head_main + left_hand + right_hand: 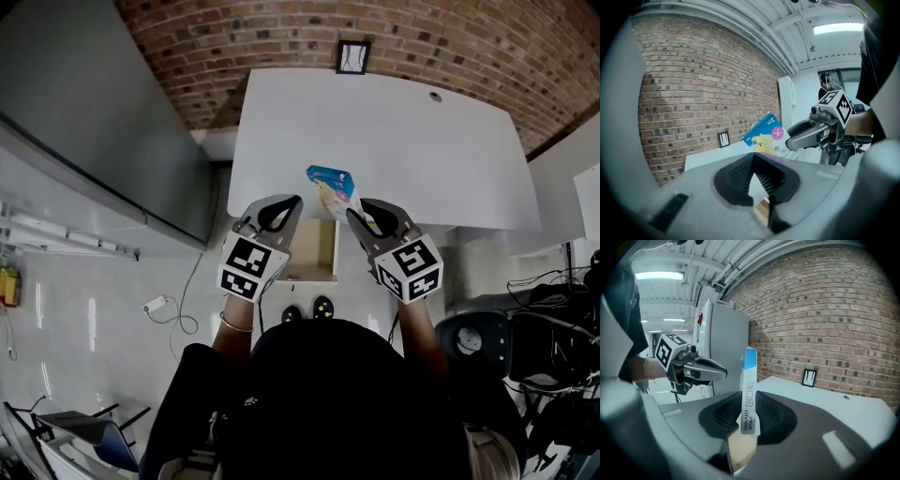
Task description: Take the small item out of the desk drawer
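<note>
The small box is pinched by its lower end between the jaws of the right hand-held gripper. It stands edge-on and upright, clear of the open drawer and over the front edge of the white tabletop. The left hand-held gripper is just beside it, jaws pressed together on nothing. A brick wall stands behind the tabletop.

We look down on a white desk set against a red brick wall at twelve o'clock, where a small black-framed picture sits. At nine o'clock stands a tall grey cabinet. Below it, the pale glossy floor carries a loose white cable. Overhead, a strip light glows among white ceiling beams.
</note>
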A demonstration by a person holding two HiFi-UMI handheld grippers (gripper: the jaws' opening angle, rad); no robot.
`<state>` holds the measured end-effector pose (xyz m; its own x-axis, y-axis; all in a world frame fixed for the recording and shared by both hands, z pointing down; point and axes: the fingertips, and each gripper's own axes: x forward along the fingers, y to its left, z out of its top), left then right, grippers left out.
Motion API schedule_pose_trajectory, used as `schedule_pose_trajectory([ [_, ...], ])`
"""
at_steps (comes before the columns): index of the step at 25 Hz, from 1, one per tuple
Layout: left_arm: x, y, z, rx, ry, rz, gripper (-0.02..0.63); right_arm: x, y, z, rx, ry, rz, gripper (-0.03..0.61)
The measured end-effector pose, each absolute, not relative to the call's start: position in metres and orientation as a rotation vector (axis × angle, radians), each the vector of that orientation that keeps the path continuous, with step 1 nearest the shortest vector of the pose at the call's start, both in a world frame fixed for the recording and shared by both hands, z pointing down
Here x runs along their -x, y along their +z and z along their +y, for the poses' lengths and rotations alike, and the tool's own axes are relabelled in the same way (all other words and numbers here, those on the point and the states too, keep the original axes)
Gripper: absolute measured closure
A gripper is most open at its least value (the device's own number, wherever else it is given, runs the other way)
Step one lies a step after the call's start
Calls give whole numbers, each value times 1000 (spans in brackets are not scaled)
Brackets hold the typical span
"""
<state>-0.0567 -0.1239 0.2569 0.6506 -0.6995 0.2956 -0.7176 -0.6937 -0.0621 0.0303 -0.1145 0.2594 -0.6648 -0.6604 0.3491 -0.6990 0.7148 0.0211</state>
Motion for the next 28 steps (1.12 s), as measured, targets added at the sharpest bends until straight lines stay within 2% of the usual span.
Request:
schedule_pose_trajectory([
  [28,59,241,-119,-2830,368,-1203,614,-22,225,-104,-1073,137,-2713,474],
])
